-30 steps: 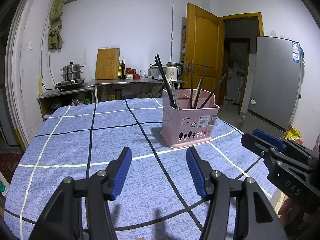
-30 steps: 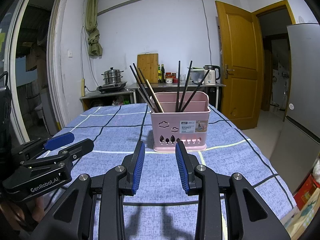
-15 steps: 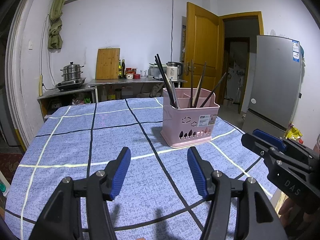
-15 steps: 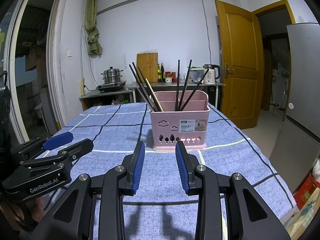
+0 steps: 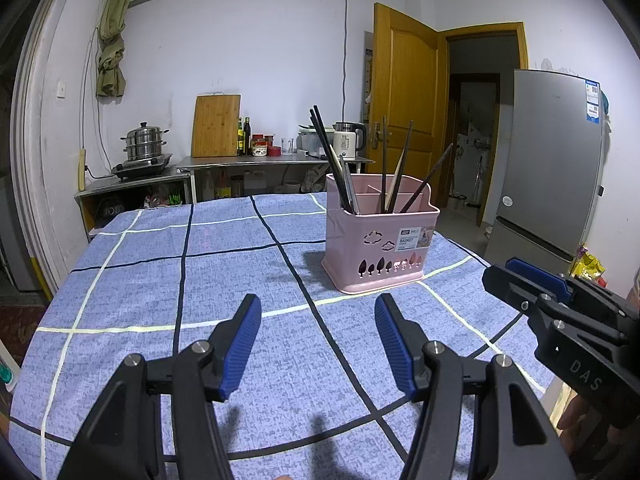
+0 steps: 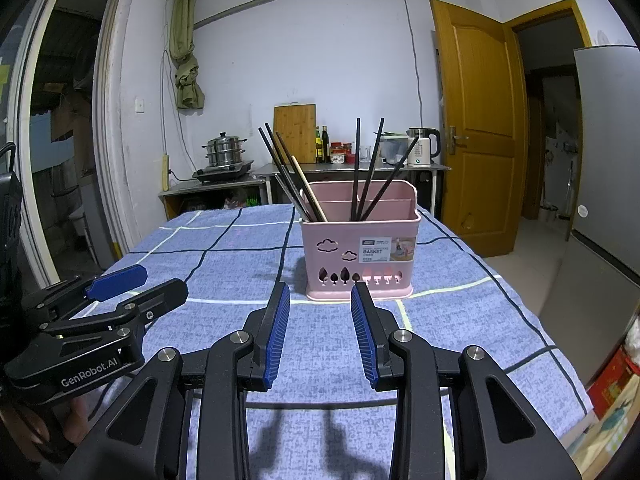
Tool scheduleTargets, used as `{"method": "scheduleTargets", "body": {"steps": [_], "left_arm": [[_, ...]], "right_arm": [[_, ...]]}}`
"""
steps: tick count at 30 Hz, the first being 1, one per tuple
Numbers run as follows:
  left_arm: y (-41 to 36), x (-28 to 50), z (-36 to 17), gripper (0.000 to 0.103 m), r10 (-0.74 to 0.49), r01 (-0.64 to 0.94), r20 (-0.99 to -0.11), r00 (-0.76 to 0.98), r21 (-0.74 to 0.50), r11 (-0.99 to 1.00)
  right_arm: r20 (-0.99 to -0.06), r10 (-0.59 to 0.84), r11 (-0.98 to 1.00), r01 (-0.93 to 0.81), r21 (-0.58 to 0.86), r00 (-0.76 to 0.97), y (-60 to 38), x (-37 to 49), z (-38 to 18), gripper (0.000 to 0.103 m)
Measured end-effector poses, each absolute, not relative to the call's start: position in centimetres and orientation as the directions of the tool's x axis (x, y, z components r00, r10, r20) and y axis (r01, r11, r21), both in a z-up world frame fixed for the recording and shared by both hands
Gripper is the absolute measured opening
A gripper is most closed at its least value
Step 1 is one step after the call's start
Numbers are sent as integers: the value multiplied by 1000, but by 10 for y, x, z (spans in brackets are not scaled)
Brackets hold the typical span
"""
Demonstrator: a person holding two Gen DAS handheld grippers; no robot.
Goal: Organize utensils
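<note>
Claws [image 5: 318,306] [image 6: 320,294] level, both agape, facing basket [image 6: 360,250].

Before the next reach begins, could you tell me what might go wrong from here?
1. The chopsticks lean loosely in different directions in the pink utensil basket; pulling one could drag its neighbours out.
2. The basket looks light and stands free on the tablecloth, so a nudge might tip it.
3. The left gripper and the right gripper sit close together and could collide.

Ahead of your fingers [image 6: 362,312] the surface [image 5: 224,280] lies bare up to the pink basket [image 6: 360,256]; its chopsticks [image 6: 360,168] fan outward overhead, blocking the top.
</note>
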State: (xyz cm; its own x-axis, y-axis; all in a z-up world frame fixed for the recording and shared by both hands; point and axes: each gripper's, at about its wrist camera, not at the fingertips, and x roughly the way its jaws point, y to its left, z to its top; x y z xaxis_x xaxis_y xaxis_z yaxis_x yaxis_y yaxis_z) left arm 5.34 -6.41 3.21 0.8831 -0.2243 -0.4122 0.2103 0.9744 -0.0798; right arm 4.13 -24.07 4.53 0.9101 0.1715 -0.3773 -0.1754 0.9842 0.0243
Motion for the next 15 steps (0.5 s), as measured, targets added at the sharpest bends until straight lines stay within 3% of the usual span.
{"method": "scheduleTargets", "body": {"steps": [15], "left_arm": [[-62, 52, 30, 62, -204, 197, -415, 887, -61, 978]], "right_arm": [[-389, 167, 985, -173, 20, 906, -239, 41, 44, 33]]}}
